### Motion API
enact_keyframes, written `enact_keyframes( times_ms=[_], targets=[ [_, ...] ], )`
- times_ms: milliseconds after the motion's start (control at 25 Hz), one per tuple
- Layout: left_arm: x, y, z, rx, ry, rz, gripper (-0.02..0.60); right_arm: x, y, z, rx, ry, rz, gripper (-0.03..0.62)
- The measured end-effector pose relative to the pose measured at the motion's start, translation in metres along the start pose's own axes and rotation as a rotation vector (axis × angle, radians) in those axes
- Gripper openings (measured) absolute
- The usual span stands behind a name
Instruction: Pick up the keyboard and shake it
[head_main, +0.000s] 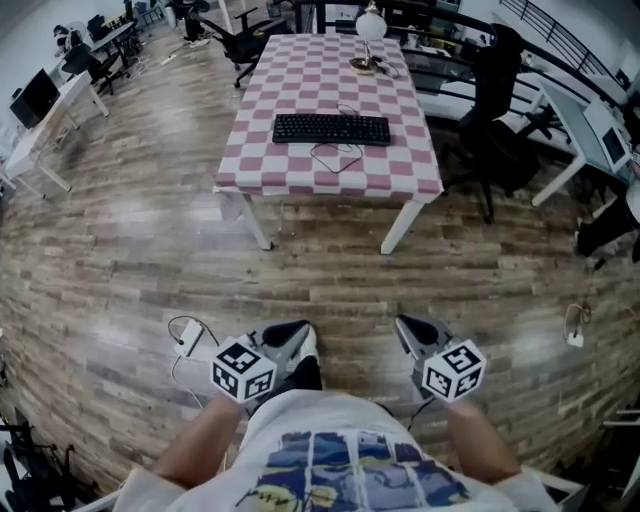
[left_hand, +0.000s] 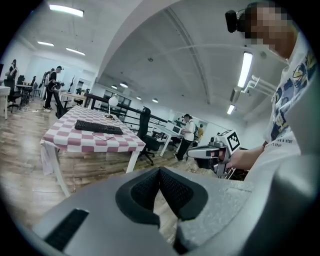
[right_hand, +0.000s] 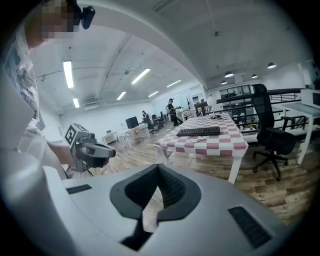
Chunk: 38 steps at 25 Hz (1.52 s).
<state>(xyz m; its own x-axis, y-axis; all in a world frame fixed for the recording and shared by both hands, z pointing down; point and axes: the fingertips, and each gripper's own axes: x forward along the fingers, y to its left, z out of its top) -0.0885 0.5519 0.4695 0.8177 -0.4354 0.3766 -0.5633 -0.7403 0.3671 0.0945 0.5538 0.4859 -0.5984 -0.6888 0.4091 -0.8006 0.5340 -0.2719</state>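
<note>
A black keyboard (head_main: 331, 129) lies flat on a table with a pink and white checked cloth (head_main: 260, 170), far ahead of me, with its thin cable (head_main: 337, 155) looped in front of it. My left gripper (head_main: 291, 337) and right gripper (head_main: 411, 332) are held low, close to my body, over the wooden floor and well short of the table. Both are shut with nothing between the jaws. The left gripper view shows its closed jaws (left_hand: 160, 174), the keyboard (left_hand: 98, 127) in the distance and the right gripper (left_hand: 207, 152). The right gripper view shows its closed jaws (right_hand: 159, 169), the keyboard (right_hand: 198, 131) and the left gripper (right_hand: 92, 149).
A white lamp (head_main: 370, 27) stands at the table's far end. Black office chairs (head_main: 495, 120) and desks flank the table on the right, more desks on the left. A white charger with its cord (head_main: 188, 341) lies on the floor by my left side. People stand in the background.
</note>
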Motion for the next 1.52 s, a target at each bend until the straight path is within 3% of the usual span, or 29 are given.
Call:
enact_keyframes(
  times_ms=[360,800,1000,1200,1520],
  targets=[
    [0.037,0.128,0.094,0.058,-0.023,-0.079,0.002,0.115,-0.040,0.082,-0.004,-0.004,-0.046,0.002],
    [0.072,0.215,0.127,-0.003,-0.050,-0.036,0.026,0.202,-0.086,0.135,-0.048,0.025,-0.030,0.043],
    [0.109,0.256,0.148,-0.017,-0.038,0.024,0.041,0.240,-0.141,0.155,-0.052,0.039,0.005,0.057],
    [0.158,0.302,0.184,-0.039,-0.025,0.104,0.052,0.283,-0.223,0.187,-0.039,0.066,0.036,0.064],
    [0.232,0.376,0.229,-0.123,0.034,0.210,0.083,0.342,-0.356,0.215,0.060,0.149,0.110,0.094]
  ],
)
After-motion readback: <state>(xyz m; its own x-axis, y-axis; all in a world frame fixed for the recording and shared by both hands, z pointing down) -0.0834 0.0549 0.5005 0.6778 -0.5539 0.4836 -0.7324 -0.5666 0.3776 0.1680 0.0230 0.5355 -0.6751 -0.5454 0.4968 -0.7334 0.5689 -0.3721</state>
